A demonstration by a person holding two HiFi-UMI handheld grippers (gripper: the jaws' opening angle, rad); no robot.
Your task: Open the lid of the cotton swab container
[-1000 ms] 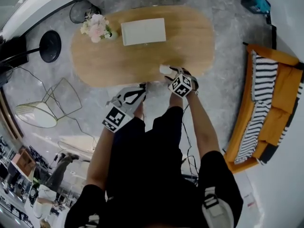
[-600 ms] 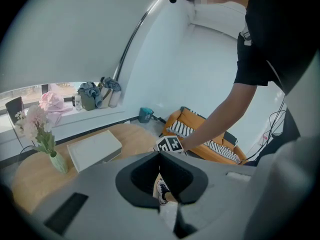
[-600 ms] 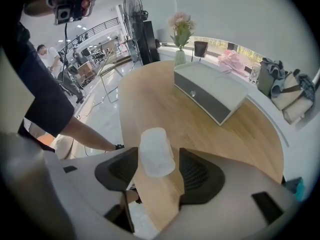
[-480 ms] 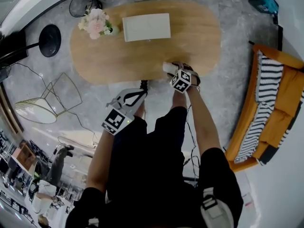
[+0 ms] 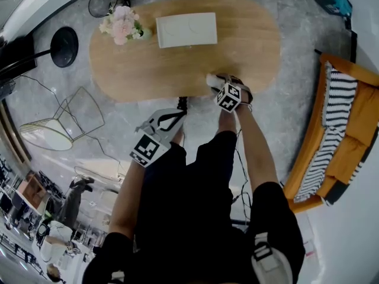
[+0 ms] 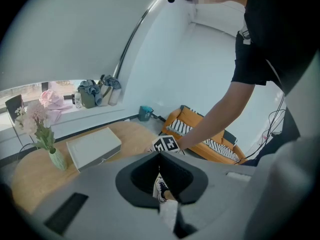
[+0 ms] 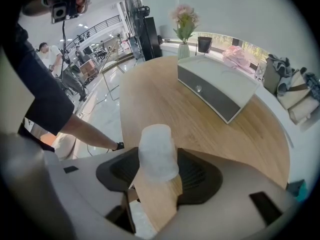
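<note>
1. Cotton swab container (image 7: 158, 151). Stands upright, frosted white, on the wooden bench (image 7: 165, 99), right by its rounded near edge.
2. Sits between the jaws of the right hand-held gripper (image 7: 159, 170), angled steeply down over it. Jaws spread wide, pads close on either side, just now closing in a little; no squeeze visible.
3. Left hand-held gripper (image 6: 160, 159): jaws together on nothing, held off the bench's edge above the floor.
4. Farther along the bench: flat white box (image 7: 215, 86), then vase of pink flowers (image 7: 184, 34).
</note>
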